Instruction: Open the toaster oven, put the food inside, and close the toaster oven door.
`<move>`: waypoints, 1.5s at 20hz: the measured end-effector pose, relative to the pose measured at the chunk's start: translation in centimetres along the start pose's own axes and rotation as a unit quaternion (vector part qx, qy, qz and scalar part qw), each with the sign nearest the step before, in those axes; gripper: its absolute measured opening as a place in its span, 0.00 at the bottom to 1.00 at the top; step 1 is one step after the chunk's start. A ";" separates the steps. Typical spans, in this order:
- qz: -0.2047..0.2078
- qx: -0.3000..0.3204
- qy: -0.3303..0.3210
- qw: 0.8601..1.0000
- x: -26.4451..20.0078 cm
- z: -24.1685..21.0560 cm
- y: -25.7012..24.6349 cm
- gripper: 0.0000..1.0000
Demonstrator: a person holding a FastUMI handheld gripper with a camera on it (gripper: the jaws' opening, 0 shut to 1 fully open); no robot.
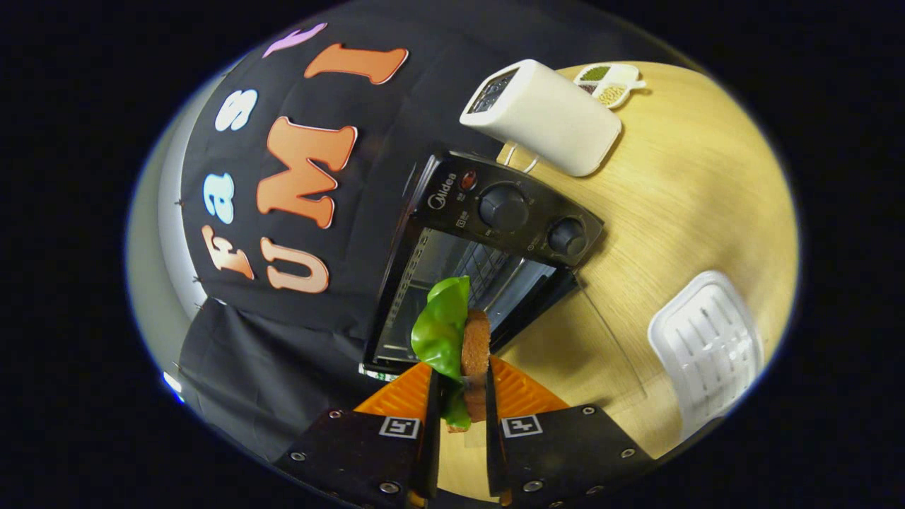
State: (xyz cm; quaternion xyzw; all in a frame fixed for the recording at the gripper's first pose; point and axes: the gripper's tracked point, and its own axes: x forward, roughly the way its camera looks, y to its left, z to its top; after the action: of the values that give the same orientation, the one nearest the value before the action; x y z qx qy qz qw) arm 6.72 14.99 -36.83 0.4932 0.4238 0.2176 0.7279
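Food, a brown slice with a green leaf pressed against it, sits pinched between the nearly closed jaws of the gripper, standing on edge with its long axis running forward toward the toaster oven just ahead. The oven's glass door lies folded down onto the counter, its cavity open. The leaf looks loose and, in my judgement, could peel away or snag on the oven's frame as the food goes in; the upright slice could also tip once let go. Beyond the oven stands a white toaster, with a white tray off to the side.
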 end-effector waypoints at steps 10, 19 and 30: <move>0.022 0.107 -0.102 0.989 8.9 1.4 0.3 0.28; -0.029 0.128 -0.117 0.984 10.3 1.3 0.1 0.45; -0.082 0.065 -0.088 0.991 7.6 -1.4 -0.7 0.98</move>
State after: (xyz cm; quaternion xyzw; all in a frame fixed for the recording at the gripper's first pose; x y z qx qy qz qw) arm 9.64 21.01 -40.67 0.5202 0.4102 0.0846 0.7443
